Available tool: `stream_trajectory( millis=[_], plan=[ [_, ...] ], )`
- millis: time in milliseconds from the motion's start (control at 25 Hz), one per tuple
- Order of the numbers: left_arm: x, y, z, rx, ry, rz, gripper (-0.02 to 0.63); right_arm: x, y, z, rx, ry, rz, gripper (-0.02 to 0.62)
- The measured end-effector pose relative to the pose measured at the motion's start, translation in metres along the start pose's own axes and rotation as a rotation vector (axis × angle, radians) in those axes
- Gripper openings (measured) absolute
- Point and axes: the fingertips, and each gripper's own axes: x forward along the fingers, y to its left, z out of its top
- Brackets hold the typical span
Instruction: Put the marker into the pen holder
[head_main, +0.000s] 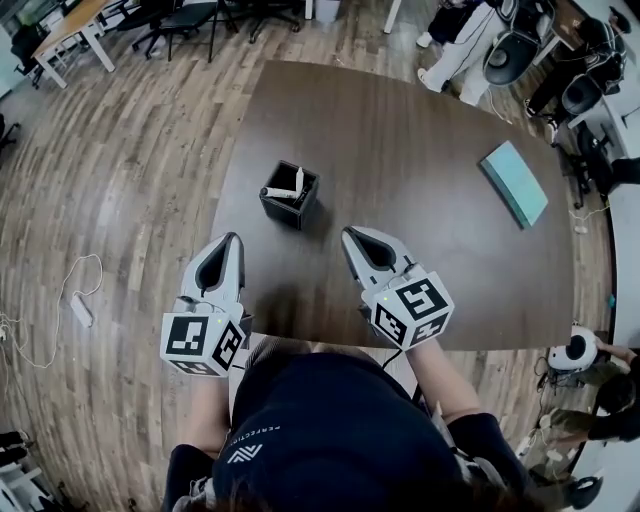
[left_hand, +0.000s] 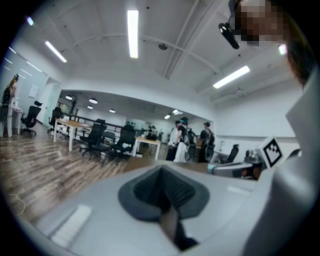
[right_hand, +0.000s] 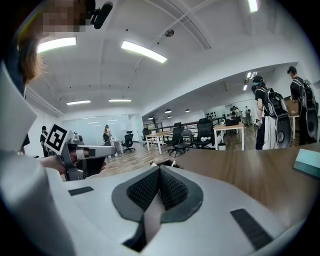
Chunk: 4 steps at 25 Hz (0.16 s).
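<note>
A white marker (head_main: 282, 193) is sitting in the black pen holder (head_main: 300, 213), a teal book (head_main: 514, 182) at 3 o'clock. The left tool (head_main: 232, 242) and right tool (head_main: 352, 236) are pressing together, empty.

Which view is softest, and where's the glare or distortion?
Left gripper view: softest, the shut left gripper and room smeared. Right gripper view: sharper, ceiling strip light blown out. Head view: crisp, strong fisheye bowing the dark brown wooden table; black square pen holder in focus.

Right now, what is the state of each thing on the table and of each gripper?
left gripper: fingers shut, empty
right gripper: fingers shut, empty
pen holder: upright, two markers inside
markers: in the holder, leaning
teal book: closed, lying flat
</note>
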Motion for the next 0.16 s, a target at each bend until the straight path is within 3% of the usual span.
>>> stream_trajectory(
  millis=[160],
  plan=[
    [0.0035, 0.0003, -0.0025, 0.004, 0.007, -0.009, 0.005, 0.0038, -0.0015, -0.0032, 0.004, 0.009, -0.001, 0.0]
  ],
)
